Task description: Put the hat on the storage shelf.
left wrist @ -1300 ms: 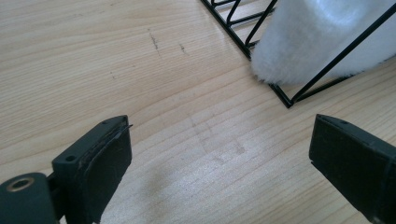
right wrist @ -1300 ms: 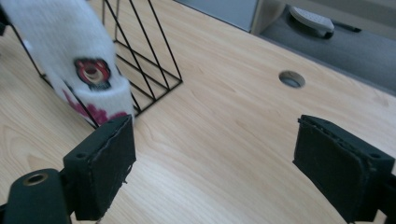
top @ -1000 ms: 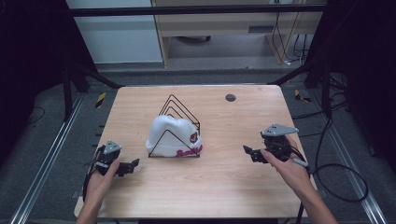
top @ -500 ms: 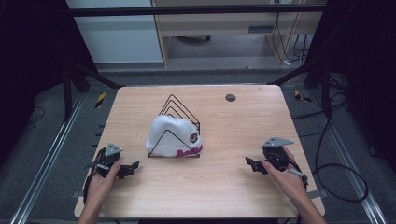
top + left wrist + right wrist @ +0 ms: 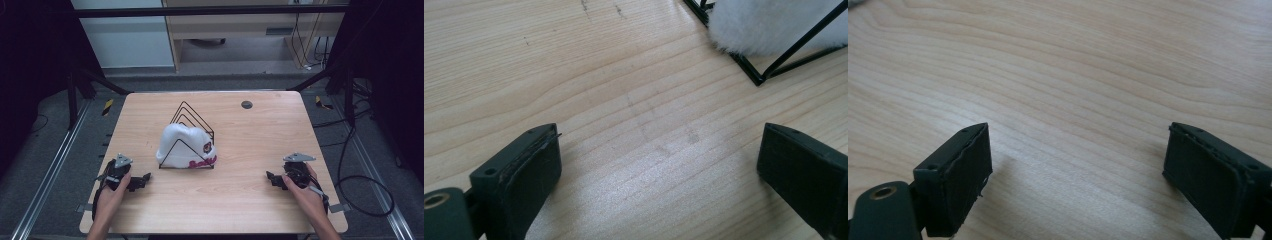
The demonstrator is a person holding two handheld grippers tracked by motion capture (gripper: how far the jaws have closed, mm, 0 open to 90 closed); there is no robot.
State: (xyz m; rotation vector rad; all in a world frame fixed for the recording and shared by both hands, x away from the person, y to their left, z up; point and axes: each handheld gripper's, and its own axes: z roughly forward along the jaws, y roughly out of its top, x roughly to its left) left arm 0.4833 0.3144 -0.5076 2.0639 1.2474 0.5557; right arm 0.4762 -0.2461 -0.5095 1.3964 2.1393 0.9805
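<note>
A white fluffy cap (image 5: 183, 146) with pink lettering sits inside a black wire rack (image 5: 190, 120) at the middle of the wooden table (image 5: 240, 130). My left gripper (image 5: 142, 180) rests low on the table at the front left, open, with nothing between its jaws. In the left gripper view the cap's white edge (image 5: 769, 25) and the rack's front corner (image 5: 759, 77) lie ahead to the upper right. My right gripper (image 5: 272, 179) rests at the front right, open and empty, over bare wood in the right gripper view (image 5: 1078, 165).
A small dark round disc (image 5: 246, 104) lies near the table's back edge. Black frame bars, cables and a metal floor rail surround the table. Bare wood stretches between the two grippers along the front.
My right gripper has come down and toward the front edge of the table. The left gripper has barely shifted. Cap and rack stay put.
</note>
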